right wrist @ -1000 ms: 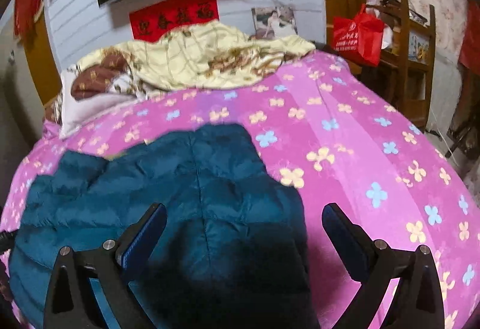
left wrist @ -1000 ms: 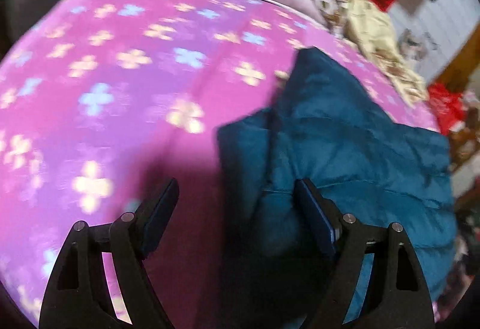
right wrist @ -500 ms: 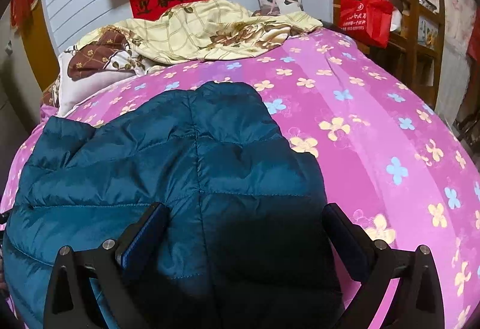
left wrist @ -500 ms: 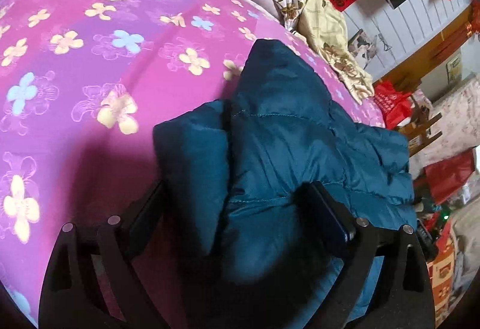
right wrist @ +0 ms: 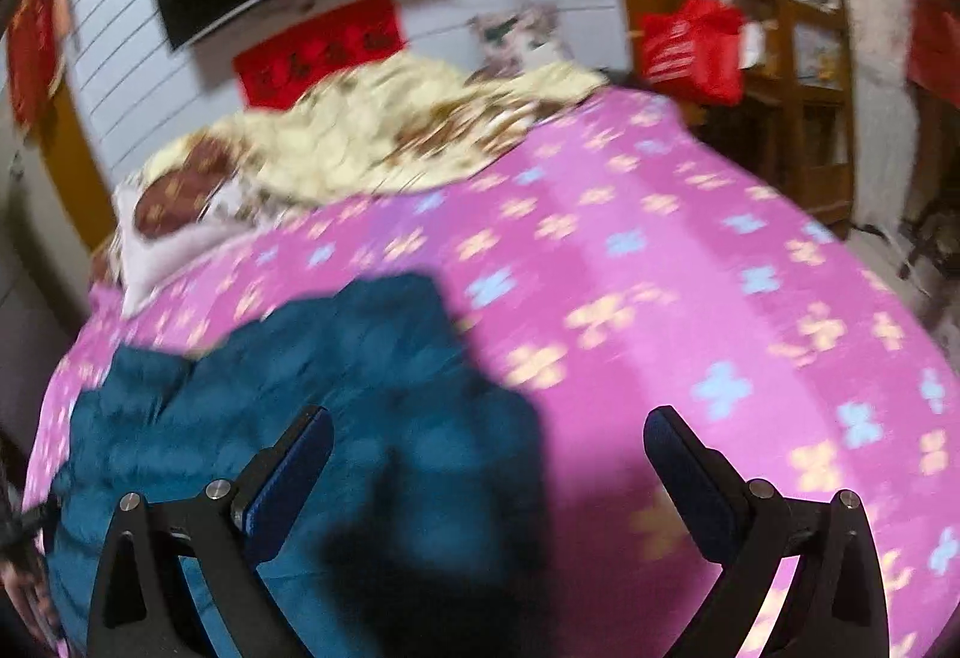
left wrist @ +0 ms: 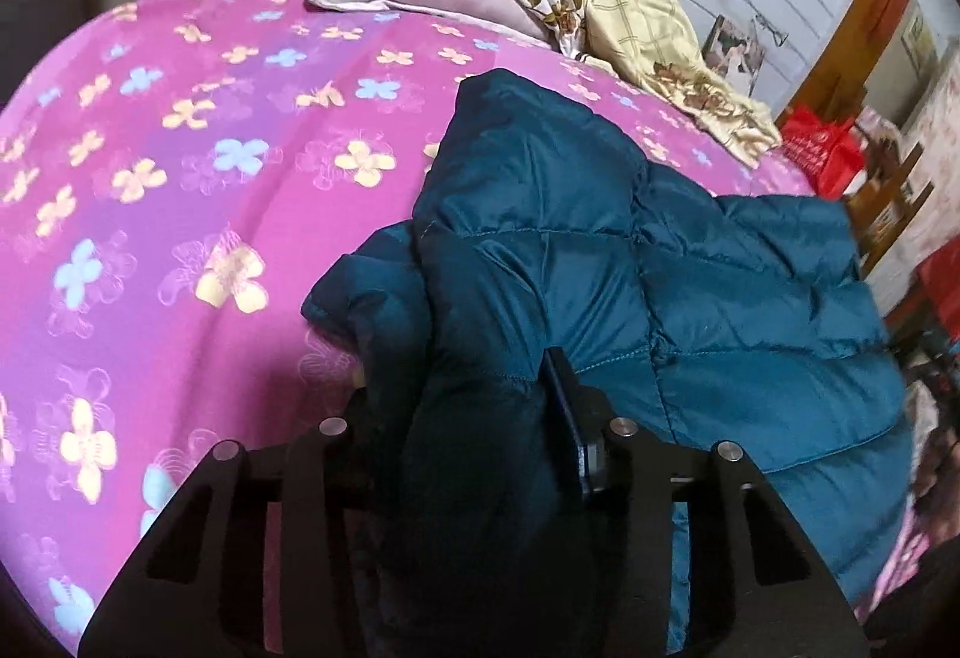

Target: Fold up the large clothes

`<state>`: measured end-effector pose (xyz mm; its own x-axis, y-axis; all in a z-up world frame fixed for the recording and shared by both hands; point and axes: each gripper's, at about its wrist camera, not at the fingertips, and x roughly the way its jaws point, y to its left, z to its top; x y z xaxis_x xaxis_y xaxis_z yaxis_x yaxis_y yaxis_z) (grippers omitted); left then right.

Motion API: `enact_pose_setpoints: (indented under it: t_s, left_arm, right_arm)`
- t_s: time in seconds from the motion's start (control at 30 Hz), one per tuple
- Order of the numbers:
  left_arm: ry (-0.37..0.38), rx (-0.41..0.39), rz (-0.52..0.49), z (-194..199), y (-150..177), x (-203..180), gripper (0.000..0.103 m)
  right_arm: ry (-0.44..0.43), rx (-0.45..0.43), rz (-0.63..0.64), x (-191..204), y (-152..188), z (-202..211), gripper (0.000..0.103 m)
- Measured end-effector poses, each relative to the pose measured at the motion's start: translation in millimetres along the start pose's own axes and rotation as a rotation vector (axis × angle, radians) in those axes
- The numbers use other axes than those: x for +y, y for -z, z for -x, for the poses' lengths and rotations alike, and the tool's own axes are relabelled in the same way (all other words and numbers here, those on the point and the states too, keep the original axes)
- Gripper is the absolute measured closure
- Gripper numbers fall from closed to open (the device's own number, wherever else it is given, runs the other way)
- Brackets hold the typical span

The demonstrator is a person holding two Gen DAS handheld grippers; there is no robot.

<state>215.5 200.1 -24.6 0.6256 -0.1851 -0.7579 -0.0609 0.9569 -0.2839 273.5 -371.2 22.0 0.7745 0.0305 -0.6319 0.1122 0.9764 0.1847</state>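
The teal quilted puffer jacket [left wrist: 660, 298] lies on the pink flower-print bedspread [left wrist: 180, 178]. The left gripper [left wrist: 462, 388], its jaws just closing, pinches the jacket's bunched near edge. The right gripper [right wrist: 489, 454] gapes wide, holding nothing, the jacket at its nine o'clock.

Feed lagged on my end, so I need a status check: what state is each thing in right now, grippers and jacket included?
left gripper: jaws have just been closing, now clamped on a bunched fold of the jacket's edge
right gripper: open, holding nothing, above the jacket's edge
teal puffer jacket: lying on the bed, one edge gathered up
floral bedspread: spread over the bed
yellow blanket: crumpled near the pillow
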Motion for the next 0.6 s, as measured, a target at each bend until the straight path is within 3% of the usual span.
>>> enact_pose_setpoints:
  t_s: [0.13,0.23,0.3,0.37,0.43,0.5,0.6]
  left_arm:
    - [-0.018,-0.002,-0.002,-5,1,1,0.057]
    - [-0.026,-0.007,0.012,-7,2,4,0.05]
    - [-0.028,-0.006,0.03,-8,2,7,0.045]
    - [-0.025,-0.007,0.05,-7,2,10,0.038]
    - [-0.012,-0.006,0.075,-6,2,16,0.033]
    - [-0.009,-0.003,0.089,-5,2,18,0.029]
    - [-0.005,0.003,0.103,-3,4,23,0.021]
  right_arm:
    - [-0.009,0.0,-0.092,-37,-10,-2,0.0]
    - [-0.104,0.049,-0.117,-44,-7,-13,0.0]
    - [-0.209,0.109,-0.052,-29,-8,-24,0.0]
    - [-0.244,0.129,0.077,-7,-6,-29,0.0]
    - [-0.173,0.141,0.246,15,3,-38,0.0]
    - [-0.115,0.176,0.316,19,15,-53,0.0]
    - [-0.141,0.159,0.25,-2,21,-63,0.0]
